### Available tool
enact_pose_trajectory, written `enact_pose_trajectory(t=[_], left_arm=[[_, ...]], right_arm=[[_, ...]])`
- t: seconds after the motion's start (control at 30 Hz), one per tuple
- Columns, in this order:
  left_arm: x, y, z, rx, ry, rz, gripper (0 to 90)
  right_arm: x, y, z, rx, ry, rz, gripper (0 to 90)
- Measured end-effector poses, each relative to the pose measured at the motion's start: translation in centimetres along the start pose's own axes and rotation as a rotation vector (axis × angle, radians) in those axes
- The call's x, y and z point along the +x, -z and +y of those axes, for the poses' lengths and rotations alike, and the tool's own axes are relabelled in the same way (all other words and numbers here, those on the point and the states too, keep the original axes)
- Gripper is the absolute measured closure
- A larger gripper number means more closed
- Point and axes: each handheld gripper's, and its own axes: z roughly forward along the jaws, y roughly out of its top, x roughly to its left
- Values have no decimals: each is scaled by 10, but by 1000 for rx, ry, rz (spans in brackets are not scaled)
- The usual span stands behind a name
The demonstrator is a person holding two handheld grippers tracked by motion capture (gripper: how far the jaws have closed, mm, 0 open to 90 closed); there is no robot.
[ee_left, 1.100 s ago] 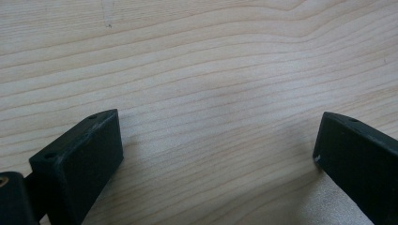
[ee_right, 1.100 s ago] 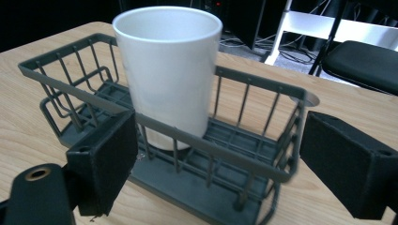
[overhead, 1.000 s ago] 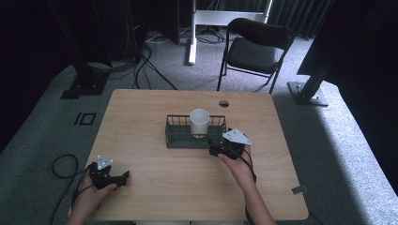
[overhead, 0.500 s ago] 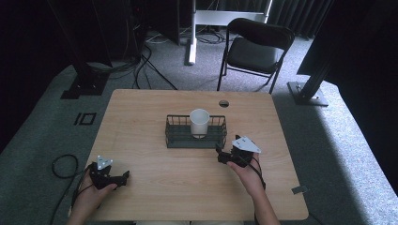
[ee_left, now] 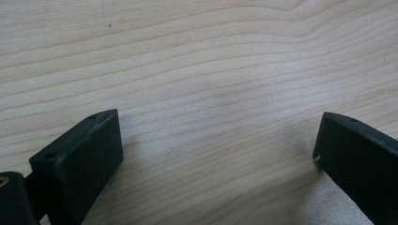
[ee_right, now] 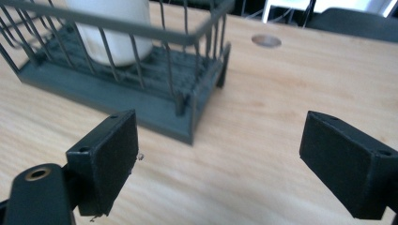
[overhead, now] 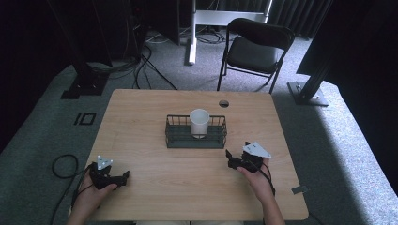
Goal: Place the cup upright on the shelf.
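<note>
Left tool (overhead: 123,176): resting near the table's front left corner, jaws spread wide, gripping nothing; in the left gripper view bare wood is lying between them.
Right tool (overhead: 228,157): sitting toward the table's front right, just off the basket's near right corner, jaws parted wide and empty (ee_right: 218,154).
Table (overhead: 141,117): light wood, carrying the basket at its middle; a round cable hole (overhead: 224,103) is sitting near the far edge.
Basket (overhead: 174,139): dark wire, flat base, standing square to the table's edges; in the right gripper view its near corner post (ee_right: 193,112) is lying ahead and left of the jaws.
Cup (overhead: 199,123): white, standing upright inside the basket, at its middle, looking toward the far rail.
Step in hand: likely the right tool is working with the cup in the basket, now apart from both.
Doing it well: if reaching in, I would be coming from above the wire rim, not through the bars, keeping the jaws wide enough to straddle the cup, closing low on its wall, and lifting straight so it is not catching the rail.
Beyond: a black chair (overhead: 256,49) is standing past the far edge.
</note>
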Motion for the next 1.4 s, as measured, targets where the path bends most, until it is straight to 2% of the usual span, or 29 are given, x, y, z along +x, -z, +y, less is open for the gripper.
enact_pose_trajectory(t=[0.1, 0.63, 0.77, 0.97, 1.27, 1.4], left_arm=[[0, 0, 0, -1, 1, 0, 22], [0, 0, 0, -1, 1, 0, 22], [0, 0, 0, -1, 1, 0, 22], [0, 0, 0, 0, 0, 0, 22], [0, 0, 0, 0, 0, 0, 22], [0, 0, 0, 0, 0, 0, 23]], right_arm=[[-9, 4, -10, 18, -6, 2, 118], [-37, 26, -40, 118, 1, -4, 118], [-45, 32, -44, 159, 15, 30, 118], [-56, 36, -51, 198, 4, 33, 117], [-66, 45, -58, 229, 61, 119, 117], [-67, 48, -63, 232, 105, 171, 118]])
